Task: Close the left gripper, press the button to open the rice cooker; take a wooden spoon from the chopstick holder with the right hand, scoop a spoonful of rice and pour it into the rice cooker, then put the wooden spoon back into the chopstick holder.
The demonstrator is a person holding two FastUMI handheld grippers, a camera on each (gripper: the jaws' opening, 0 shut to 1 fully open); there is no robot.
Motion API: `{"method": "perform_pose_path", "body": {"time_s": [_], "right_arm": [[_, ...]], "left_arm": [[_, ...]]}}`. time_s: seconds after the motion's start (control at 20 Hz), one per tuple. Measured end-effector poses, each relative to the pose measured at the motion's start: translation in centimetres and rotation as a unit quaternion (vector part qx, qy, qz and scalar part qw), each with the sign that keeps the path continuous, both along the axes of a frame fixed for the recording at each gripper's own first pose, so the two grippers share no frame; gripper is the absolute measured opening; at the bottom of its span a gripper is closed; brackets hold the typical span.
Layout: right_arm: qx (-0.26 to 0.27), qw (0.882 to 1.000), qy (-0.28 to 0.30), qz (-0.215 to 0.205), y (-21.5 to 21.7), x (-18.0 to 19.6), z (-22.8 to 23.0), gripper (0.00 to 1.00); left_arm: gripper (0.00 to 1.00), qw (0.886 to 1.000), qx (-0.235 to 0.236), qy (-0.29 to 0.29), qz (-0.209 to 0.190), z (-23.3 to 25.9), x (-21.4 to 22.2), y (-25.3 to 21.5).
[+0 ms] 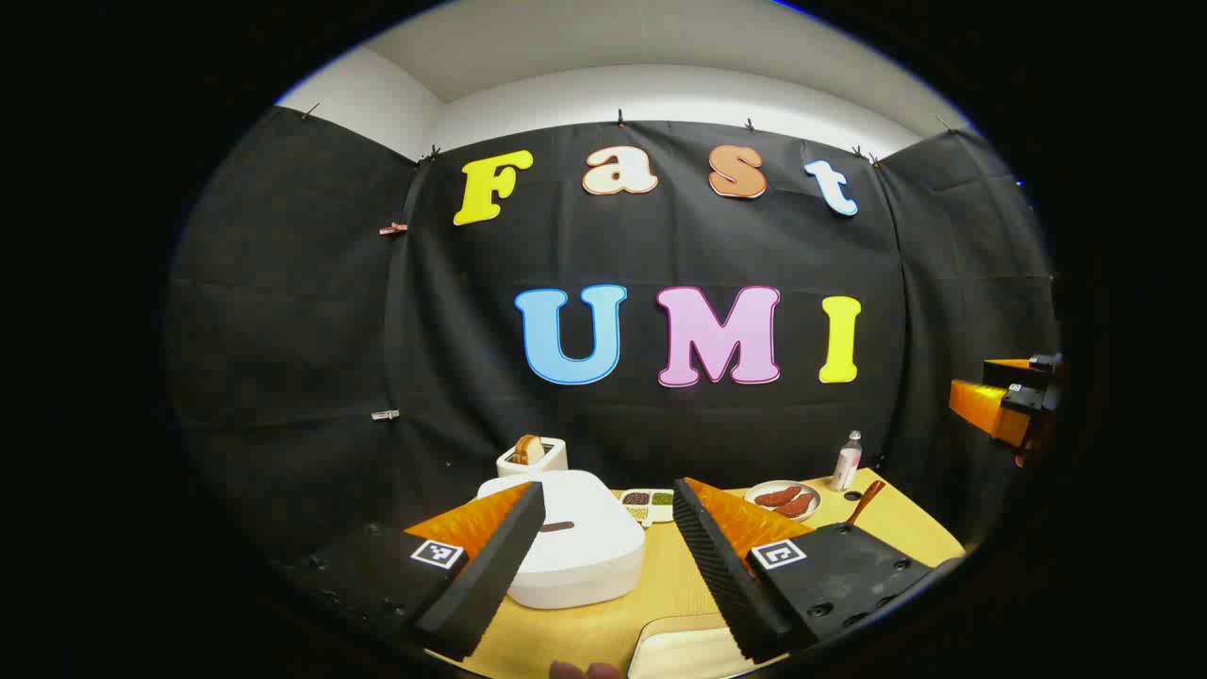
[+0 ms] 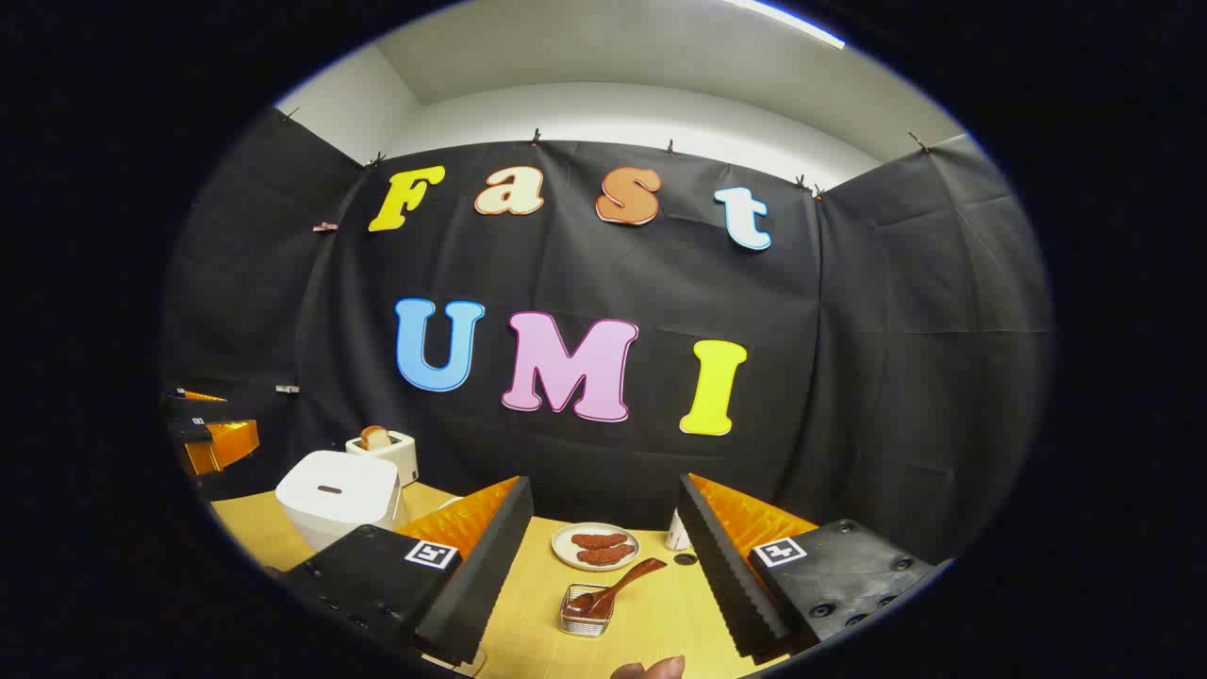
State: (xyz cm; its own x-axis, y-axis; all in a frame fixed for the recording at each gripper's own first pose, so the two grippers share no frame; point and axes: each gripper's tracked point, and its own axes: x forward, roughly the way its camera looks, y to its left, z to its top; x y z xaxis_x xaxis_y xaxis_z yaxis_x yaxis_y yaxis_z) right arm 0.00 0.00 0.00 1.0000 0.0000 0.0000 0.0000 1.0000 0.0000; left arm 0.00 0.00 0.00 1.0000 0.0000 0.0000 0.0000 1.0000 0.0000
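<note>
Fingers of both grippers spread wide above the closed rice cooker [image 1: 575, 538].

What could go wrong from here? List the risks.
1. The left gripper is open over the closed rice cooker; pressing the button like this, a finger may miss or straddle it.
2. The spoon leans loosely in a small clear holder; a pull by the right gripper could tip it toward the plate.

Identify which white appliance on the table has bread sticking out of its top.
The toaster at the back by the booth wall; a slice stands in its slot. The larger rice cooker in front of it has a closed, flat lid.
</note>
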Motion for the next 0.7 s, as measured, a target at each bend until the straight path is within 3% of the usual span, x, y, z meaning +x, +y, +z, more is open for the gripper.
{"method": "perform_pose_path", "body": {"time_s": [0.7], "right_arm": [[-0.016, 1.0, -0.008, -0.001, 0.7, 0.4, 0.1, 0.98]], "left_arm": [[0.95, 1.0, 0.001, 0.002, 0.006, -0.5, 0.1, 1.3]]}}
